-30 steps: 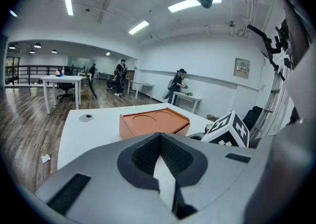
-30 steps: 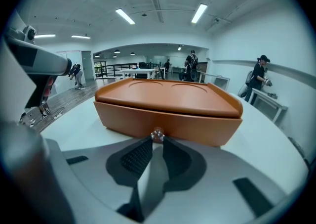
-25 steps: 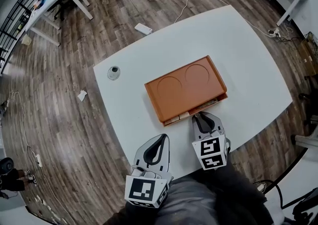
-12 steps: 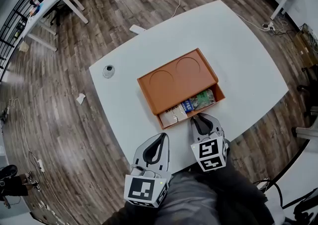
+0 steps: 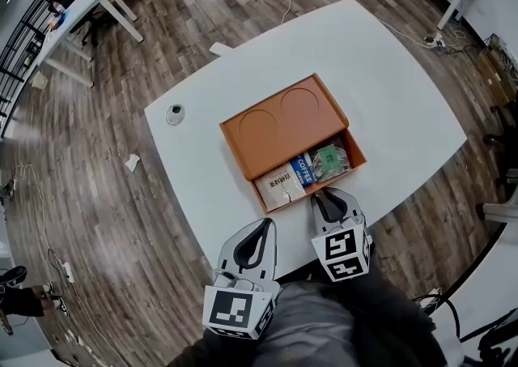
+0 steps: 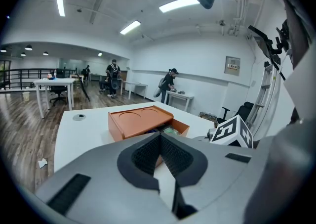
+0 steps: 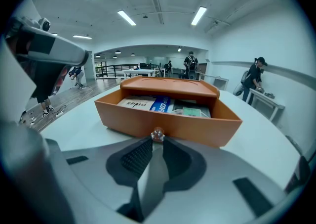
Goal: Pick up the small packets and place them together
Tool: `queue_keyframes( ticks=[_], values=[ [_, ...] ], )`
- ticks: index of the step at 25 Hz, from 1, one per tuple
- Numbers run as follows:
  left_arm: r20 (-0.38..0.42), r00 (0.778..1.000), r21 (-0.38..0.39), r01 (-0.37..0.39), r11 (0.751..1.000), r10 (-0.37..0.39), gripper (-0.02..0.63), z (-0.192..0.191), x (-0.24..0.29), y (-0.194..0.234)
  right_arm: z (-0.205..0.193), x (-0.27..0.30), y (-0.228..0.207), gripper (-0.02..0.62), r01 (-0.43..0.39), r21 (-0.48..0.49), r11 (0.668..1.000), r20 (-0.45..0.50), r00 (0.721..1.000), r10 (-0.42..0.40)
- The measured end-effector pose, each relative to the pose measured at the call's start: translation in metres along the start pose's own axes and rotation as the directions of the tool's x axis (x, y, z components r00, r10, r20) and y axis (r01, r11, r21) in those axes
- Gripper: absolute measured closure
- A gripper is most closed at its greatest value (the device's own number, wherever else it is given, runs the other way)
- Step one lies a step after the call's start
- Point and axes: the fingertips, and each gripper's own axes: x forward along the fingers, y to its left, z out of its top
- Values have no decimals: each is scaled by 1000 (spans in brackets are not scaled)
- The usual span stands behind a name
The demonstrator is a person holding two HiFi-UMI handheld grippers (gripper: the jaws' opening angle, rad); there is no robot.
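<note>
The small packets (image 5: 303, 172), one white, one blue printed COFFEE and one green, lie side by side in the shallow orange drawer (image 7: 173, 126). The drawer stands partly out of the flat orange box (image 5: 283, 118), which has two round recesses in its lid. A small clear knob (image 7: 157, 134) sits at the middle of the drawer's front wall, and the right gripper (image 7: 157, 141) has its jaws clamped on it, pinching it from both sides. The step in hand looks to be drawing the drawer open so the packets can be reached. To do it well, the pull should run straight along the drawer's slide toward the near table edge, level and slow. The knob is tiny and rounded, so a slanted tug could slip it out of the pads or drag the whole box across the white table (image 5: 388, 82). The left gripper (image 5: 255, 242) hangs at the near edge, apart from the box, its jaws together with nothing between them. It could steady the box if it begins to slide.
</note>
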Motion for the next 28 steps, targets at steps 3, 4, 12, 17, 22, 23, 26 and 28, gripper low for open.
queue_keyframes(
  ticks=[3,4,12,17,22,23,26,28],
  values=[
    [2,1000,2,-1,1000,1,606,-2,-2,-2,-2,-3,1,522,-2,0,1000,9,1000,2],
    [2,1000,2,0,1000,0,606,-3,-2,-3,-2,-4,2,522,-3,1,1000,12,1000,3],
    [-2,1000,9,14,1000,-14,606,-6,-4,-9,-8,-12,4,522,2,5,1000,13,1000,-2],
    [-4,1000,10,28,1000,-28,606,-5,-2,-14,-9,-13,5,522,2,-4,1000,12,1000,-2],
    [-2,1000,13,28,1000,-28,606,-5,-3,-17,-10,-15,4,522,3,-11,1000,18,1000,-3],
    [-1,1000,13,26,1000,-26,606,-4,-4,-17,-9,-15,4,522,3,-13,1000,21,1000,-3],
    [-1,1000,12,19,1000,-19,606,-5,-6,-17,-10,-17,4,522,2,-11,1000,23,1000,-2],
    [-3,1000,10,15,1000,-15,606,-5,-7,-17,-10,-18,4,522,-3,-8,1000,20,1000,3]
  ],
)
